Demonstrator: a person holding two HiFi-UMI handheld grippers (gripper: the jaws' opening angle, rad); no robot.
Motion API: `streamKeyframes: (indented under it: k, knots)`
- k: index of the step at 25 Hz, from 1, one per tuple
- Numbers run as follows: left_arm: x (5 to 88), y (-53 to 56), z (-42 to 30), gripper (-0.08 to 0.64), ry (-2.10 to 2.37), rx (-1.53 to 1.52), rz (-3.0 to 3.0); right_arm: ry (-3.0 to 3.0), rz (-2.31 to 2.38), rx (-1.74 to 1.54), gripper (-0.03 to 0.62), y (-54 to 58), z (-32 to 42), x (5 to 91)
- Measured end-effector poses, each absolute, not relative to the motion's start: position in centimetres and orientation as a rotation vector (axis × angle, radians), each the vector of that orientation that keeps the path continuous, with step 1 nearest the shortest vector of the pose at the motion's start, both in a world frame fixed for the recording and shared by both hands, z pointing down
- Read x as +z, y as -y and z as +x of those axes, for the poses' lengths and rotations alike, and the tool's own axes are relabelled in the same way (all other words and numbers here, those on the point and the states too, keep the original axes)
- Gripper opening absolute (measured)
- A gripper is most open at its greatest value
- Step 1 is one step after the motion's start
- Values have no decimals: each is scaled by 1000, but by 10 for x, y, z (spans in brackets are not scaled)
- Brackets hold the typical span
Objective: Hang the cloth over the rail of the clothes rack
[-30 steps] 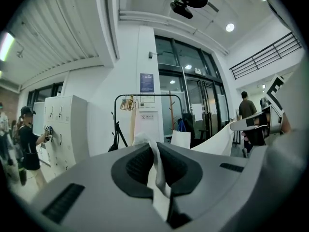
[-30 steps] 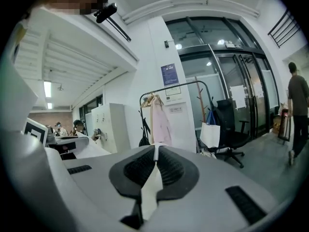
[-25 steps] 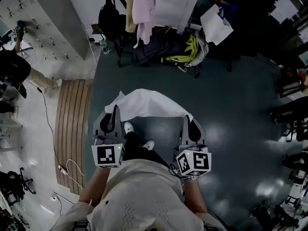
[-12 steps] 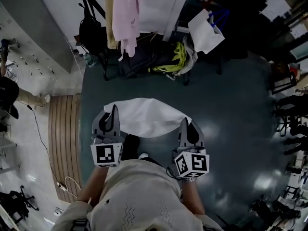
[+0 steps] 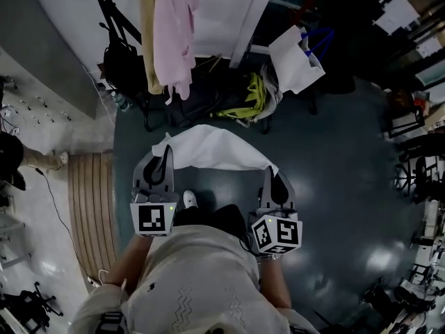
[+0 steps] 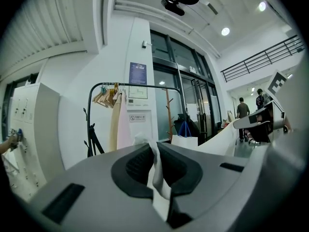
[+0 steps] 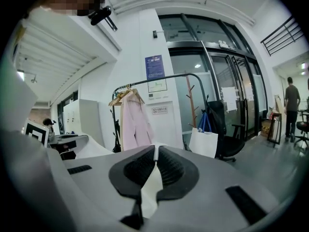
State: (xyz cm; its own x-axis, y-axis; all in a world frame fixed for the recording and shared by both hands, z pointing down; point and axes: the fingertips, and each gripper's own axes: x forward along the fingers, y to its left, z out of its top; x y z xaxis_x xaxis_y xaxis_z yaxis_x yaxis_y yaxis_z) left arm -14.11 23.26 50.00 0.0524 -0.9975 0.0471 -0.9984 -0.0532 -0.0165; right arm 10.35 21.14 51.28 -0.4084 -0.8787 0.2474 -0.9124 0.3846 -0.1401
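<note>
Left gripper (image 5: 165,153) was clamped tight on the cloth (image 5: 215,152). In its own view the dark pads were squeezed onto a pinched white fold (image 6: 157,178) at the gripper's tip (image 6: 150,148). Right gripper (image 5: 270,172) did the same, jaws closed on the other end, with a white tongue of fabric (image 7: 152,187) trapped between its pads (image 7: 155,151).

From the head view, the cloth was stretched between the two grippers in front of the person, above the dark floor (image 5: 334,186). Its long axis ran roughly 9 to 3 o'clock, the left end a touch higher in the frame. The free edge bulged away toward 12 o'clock. It was plain white, soft and lightly rumpled, with no print that I could see.

The head view gave the whole span, which neither gripper view managed. The left gripper view caught only a white band sweeping off to 3 o'clock.

The gripper views gave what the head view could not: the clothes rack's black rail (image 6: 140,85), a level bar curving down at each end (image 7: 159,79). Wooden hangers (image 6: 104,96) were bunched at its left. A pink garment (image 7: 133,122) hung beneath them, and the left gripper view also showed a cream one (image 6: 115,124).

From above, those garments (image 5: 172,26) sat at 11 o'clock, well apart from the cloth. A white bag (image 5: 295,58) lay at 1 o'clock, and a slatted wooden mat (image 5: 87,207) lay on the floor at 9 o'clock.
</note>
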Motion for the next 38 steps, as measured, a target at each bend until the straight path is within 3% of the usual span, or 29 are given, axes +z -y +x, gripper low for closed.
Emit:
streamKeyframes:
  k: [21, 28, 38]
  knots:
    - [504, -25, -92, 21, 2359, 356, 2039, 2672, 1424, 450, 25, 65, 163, 510]
    - [488, 24, -69, 21, 2509, 210, 1927, 2770, 1319, 402, 25, 140, 181, 492]
    - [464, 103, -107, 21, 2609, 249, 1932, 2804, 1242, 294, 25, 225, 159, 463]
